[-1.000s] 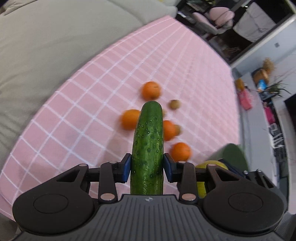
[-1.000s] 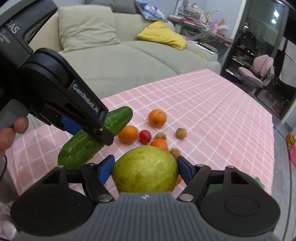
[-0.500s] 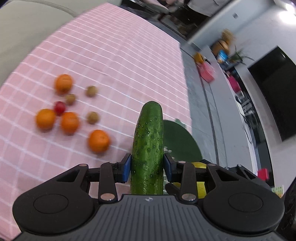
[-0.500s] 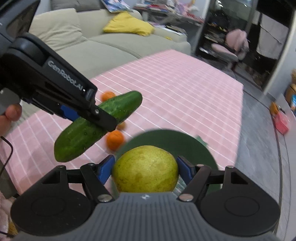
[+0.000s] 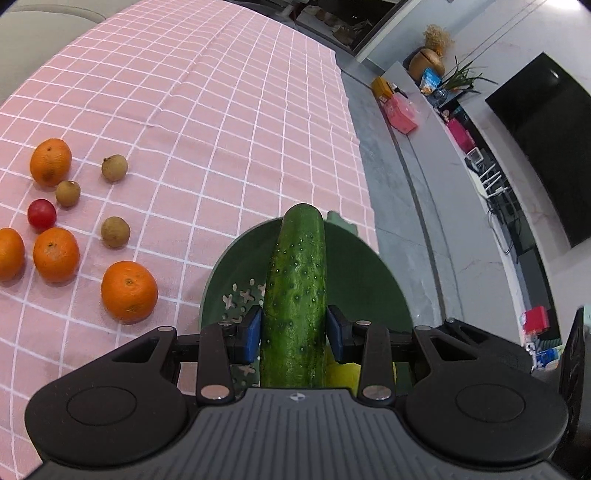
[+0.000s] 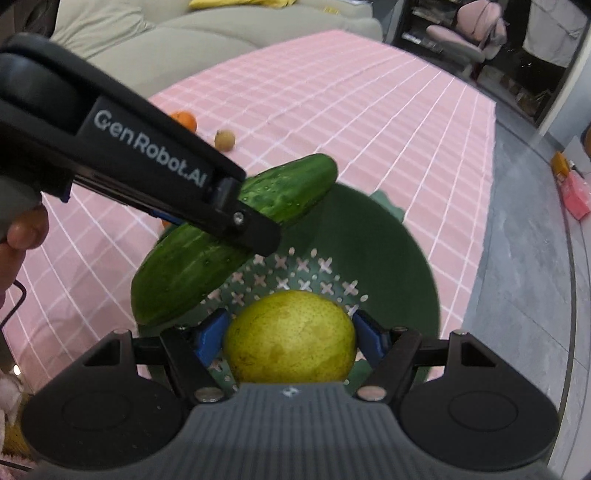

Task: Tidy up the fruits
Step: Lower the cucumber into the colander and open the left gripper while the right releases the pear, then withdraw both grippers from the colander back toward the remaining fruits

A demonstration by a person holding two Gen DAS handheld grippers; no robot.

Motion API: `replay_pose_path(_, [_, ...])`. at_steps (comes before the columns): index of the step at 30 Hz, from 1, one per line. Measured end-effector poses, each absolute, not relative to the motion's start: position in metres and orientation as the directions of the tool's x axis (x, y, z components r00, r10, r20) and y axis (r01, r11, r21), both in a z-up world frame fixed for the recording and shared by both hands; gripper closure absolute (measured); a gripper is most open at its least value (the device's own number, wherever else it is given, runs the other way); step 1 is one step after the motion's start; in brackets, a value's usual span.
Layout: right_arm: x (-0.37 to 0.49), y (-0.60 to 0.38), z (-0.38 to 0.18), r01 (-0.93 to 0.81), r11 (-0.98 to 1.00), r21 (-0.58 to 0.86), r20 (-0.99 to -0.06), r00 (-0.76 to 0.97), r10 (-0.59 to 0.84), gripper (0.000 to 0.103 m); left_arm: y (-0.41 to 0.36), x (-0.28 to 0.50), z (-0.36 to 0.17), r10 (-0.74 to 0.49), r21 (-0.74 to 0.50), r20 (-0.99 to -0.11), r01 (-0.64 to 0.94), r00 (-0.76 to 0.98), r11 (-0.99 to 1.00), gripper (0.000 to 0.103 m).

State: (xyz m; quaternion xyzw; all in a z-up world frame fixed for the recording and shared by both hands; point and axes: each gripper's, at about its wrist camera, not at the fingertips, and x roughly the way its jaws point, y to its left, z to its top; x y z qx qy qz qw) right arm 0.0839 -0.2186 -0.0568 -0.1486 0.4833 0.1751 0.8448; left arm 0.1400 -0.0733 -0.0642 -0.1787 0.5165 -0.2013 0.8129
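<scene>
Oranges (image 5: pixel 129 291) and longans (image 5: pixel 115 231) lie beside colander (image 5: pixel 364 280) under held cucumber (image 5: pixel 297 291).

I am in a home living room; a beige sofa (image 6: pixel 177 48) with a yellow cushion (image 6: pixel 240 3) stands behind my pink checked tablecloth (image 5: pixel 221 110); a dark television (image 5: pixel 546 147) hangs above a cluttered ledge (image 5: pixel 424 110).

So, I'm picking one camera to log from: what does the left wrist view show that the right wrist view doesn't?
Left wrist only: four oranges, e.g. one, a red fruit and the TV.
Right wrist only: the pear clamped in the right gripper, the sofa and a hand.
Both: the cucumber clamped in the left gripper, over the green colander.
</scene>
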Motion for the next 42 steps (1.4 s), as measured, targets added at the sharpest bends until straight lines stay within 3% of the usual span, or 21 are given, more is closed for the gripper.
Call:
replay_pose_path(21, [0.107,-0.199,-0.091,-0.575,0.81,-0.11,-0.936,0.335,0.111,0.033,-0.099,0.133,-0.08,-0.374,-0.295,-0.856,0.258,0.357,0.92,0.061])
replay_pose_path(27, [0.119,-0.199,-0.089,-0.562,0.82,-0.107,-0.945,0.315,0.092,0.03,-0.097,0.131,-0.073,-0.396,-0.295,-0.838,0.3,0.376,0.907,0.058])
replay_pose_path(29, [0.122,-0.199,-0.086,-0.549,0.826,-0.126,-0.945,0.319,0.068,0.028,-0.097,0.129,-0.069,-0.406,-0.295,-0.828,0.317,0.386,0.902,0.043])
replay_pose_path(32, [0.123,-0.203,-0.083,-0.536,0.835,-0.126,-0.942,0.328,0.068,0.02,-0.086,0.129,-0.068,-0.443,-0.359,-0.816,0.276,0.371,0.892,0.043])
replay_pose_path(42, [0.105,-0.199,-0.054,-0.452,0.875,-0.175,-0.898,0.437,0.046,0.019,-0.054,0.117,-0.034,-0.445,-0.369,-0.776,0.251,0.448,0.895,0.043])
